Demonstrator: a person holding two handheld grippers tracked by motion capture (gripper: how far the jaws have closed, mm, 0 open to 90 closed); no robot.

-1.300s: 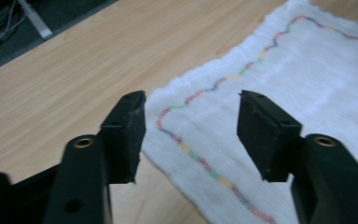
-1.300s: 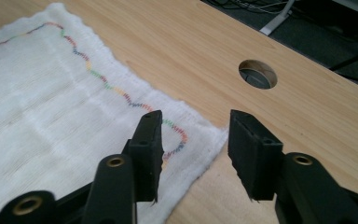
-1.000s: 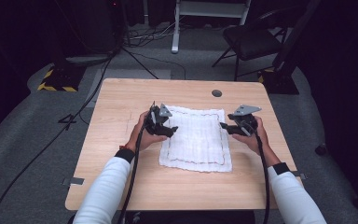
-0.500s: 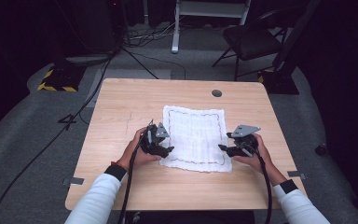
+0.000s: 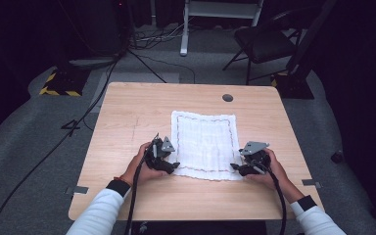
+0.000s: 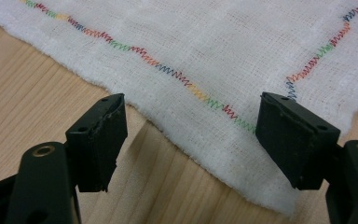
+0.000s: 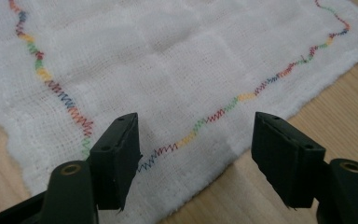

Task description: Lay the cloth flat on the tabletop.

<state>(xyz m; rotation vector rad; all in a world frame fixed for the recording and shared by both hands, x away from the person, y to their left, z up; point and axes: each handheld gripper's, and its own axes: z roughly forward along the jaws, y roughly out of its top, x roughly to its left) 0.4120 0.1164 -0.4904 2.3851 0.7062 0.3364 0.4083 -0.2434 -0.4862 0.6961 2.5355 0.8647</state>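
Observation:
A white gauze cloth (image 5: 205,142) with a many-coloured zigzag seam lies flat in the middle of the wooden table (image 5: 127,112). My left gripper (image 5: 174,168) sits low at the cloth's near left corner. In the left gripper view its jaws (image 6: 189,100) stand open, with the cloth's (image 6: 223,51) corner edge lying between them, untouched. My right gripper (image 5: 234,167) is at the near right corner. Its jaws (image 7: 196,119) have just been opening and stand wide over the cloth's (image 7: 168,60) seam and edge, gripping nothing.
A round dark grommet (image 5: 227,98) sits in the table's far right part. Bare wood runs around the cloth on every side. Behind the table stand a dark chair (image 5: 264,44) and a white stand (image 5: 183,29), with cables (image 5: 54,147) on the grey floor.
Both hands have come back toward the table's near edge and down, from the cloth's far part to its near corners. The cloth lies where it was.

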